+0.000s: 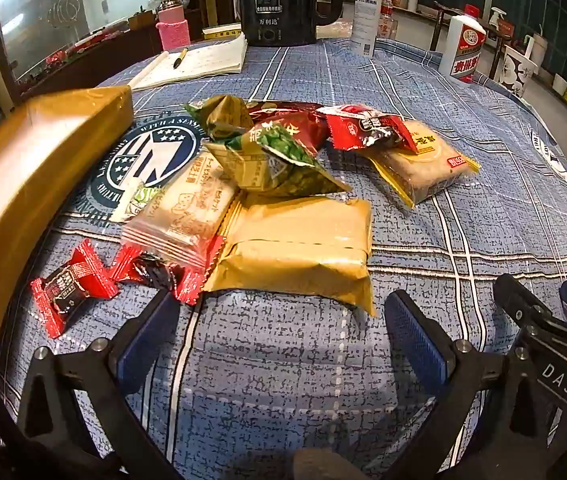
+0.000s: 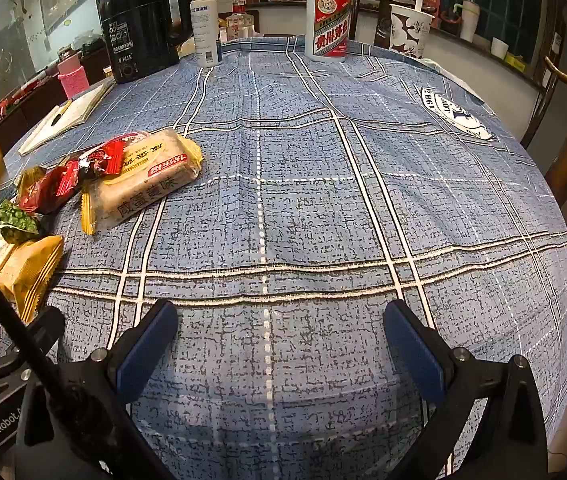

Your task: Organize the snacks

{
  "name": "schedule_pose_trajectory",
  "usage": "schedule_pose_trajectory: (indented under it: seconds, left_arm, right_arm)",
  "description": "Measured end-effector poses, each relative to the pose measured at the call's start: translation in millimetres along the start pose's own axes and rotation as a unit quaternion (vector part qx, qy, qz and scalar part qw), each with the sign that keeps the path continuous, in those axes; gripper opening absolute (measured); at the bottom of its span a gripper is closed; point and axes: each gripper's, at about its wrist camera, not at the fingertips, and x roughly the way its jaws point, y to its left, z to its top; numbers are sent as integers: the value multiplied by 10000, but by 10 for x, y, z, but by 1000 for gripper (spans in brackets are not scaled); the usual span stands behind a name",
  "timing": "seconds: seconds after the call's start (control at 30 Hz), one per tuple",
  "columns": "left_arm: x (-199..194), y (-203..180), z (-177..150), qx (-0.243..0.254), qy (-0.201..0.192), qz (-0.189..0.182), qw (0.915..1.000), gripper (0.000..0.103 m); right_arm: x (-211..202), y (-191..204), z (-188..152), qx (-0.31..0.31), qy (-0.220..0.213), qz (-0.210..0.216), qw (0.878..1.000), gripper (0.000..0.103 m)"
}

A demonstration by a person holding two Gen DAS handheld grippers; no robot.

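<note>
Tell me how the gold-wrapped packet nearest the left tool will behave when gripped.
The gold-wrapped packet looks puffy with creased film, so it likely gives under the pads. Glossy wrap may slip. It lies flat and blocky, so it probably won't roll.

Both wrist views angle down over tablecloth (image 2: 323, 200); snack pile (image 1: 267, 184) shared.
</note>
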Motion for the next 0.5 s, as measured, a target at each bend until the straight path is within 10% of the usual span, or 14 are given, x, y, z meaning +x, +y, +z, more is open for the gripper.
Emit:
schedule_pose_trajectory:
  seconds: [0.5]
  left_arm:
    - [-4, -3, -5, 0, 12, 2, 10000, 103]
  right_arm:
    - [-1, 3, 1, 2, 4, 1, 10000, 103]
